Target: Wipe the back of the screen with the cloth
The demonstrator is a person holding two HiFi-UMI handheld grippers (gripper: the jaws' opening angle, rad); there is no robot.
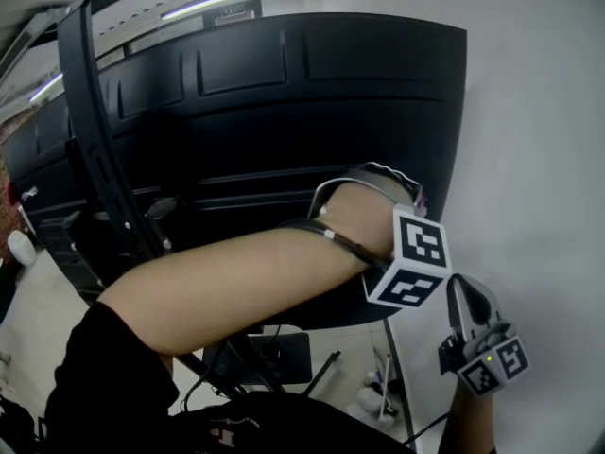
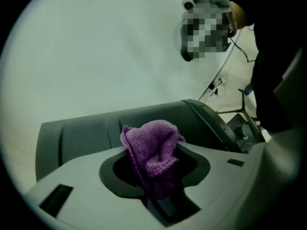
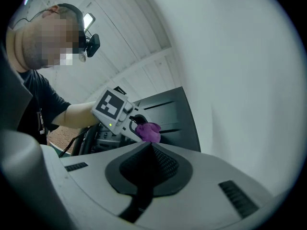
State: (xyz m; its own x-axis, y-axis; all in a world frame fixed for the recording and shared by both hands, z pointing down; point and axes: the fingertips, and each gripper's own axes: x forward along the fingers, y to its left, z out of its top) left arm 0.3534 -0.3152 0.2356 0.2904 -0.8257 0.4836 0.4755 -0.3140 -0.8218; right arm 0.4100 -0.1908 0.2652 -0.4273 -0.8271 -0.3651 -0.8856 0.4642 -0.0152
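The screen's black ribbed back [image 1: 284, 93] fills the head view. My left arm reaches across it, and the left gripper [image 1: 383, 185] is pressed to the lower right part of the panel, its marker cube toward me. In the left gripper view, that gripper [image 2: 154, 174] is shut on a bunched purple cloth [image 2: 152, 145], with the screen's back [image 2: 86, 133] just behind it. The right gripper view shows the cloth [image 3: 148, 131] touching the screen's back [image 3: 170, 111]. My right gripper [image 1: 470, 299] hangs below and to the right, off the screen; its jaws [image 3: 146, 147] are shut with nothing between them.
A black stand arm [image 1: 95, 130] runs diagonally across the screen's left side. A white wall [image 1: 539, 159] stands close on the right. Cables and small items [image 1: 378, 395] lie on the desk below the screen's bottom edge.
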